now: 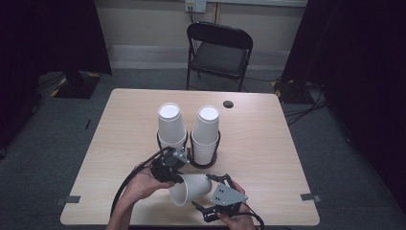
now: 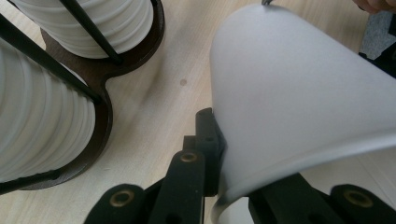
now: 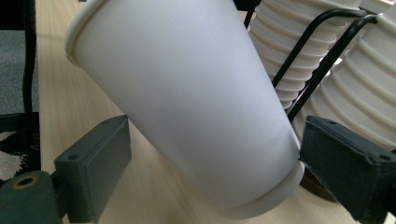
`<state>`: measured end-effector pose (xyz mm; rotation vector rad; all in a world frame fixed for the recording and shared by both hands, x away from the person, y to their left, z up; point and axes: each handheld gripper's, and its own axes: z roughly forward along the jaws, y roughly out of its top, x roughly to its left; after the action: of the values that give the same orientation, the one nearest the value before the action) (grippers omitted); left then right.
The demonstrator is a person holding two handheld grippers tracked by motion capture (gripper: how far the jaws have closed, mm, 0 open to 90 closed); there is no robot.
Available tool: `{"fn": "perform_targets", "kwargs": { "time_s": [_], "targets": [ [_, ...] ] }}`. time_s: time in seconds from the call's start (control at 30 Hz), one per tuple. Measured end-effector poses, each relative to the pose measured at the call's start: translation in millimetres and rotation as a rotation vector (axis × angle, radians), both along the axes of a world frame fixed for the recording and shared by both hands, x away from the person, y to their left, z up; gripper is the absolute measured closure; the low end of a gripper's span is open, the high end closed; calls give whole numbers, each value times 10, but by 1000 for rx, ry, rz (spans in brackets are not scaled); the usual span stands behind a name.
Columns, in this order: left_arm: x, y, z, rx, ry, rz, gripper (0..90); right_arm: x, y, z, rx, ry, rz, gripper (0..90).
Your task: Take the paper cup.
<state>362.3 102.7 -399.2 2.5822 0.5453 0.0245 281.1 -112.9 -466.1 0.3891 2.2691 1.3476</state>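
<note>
Left gripper (image 1: 178,165) pinching rim of white cup (image 1: 190,188), lower middle of high view, tipped sideways for handover. Right gripper (image 1: 216,191) jaws wide, either side, not squeezing.

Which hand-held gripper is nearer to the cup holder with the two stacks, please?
The left. The left hand-held gripper sits right beside the cup holder, pinching the rim of a loose paper cup. The right hand-held gripper sits farther toward the person, jaws either side of that cup.
</note>
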Motion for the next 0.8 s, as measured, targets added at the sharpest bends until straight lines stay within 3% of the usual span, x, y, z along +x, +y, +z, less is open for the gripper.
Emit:
{"fn": "perform_targets", "kwargs": {
  "time_s": [0.3,0.47,0.6,0.67,0.73,0.8],
  "targets": [
    [79,-30,-43,25,59,-11,861,-5,137,1,-63,-20,19,81],
    [82,-44,-26,-14,72,-6,867,4,228,-11,-84,-31,20,80],
    [76,-58,-21,-21,68,1,869,16,315,-4,-102,-44,6,81],
    [74,-59,-5,-46,63,16,869,26,327,4,-95,-48,3,81],
    [68,-78,3,-52,69,13,869,40,346,26,-72,-55,12,82],
    [71,-95,-8,-48,69,5,867,46,393,46,-84,-57,29,83]
  ]
}}
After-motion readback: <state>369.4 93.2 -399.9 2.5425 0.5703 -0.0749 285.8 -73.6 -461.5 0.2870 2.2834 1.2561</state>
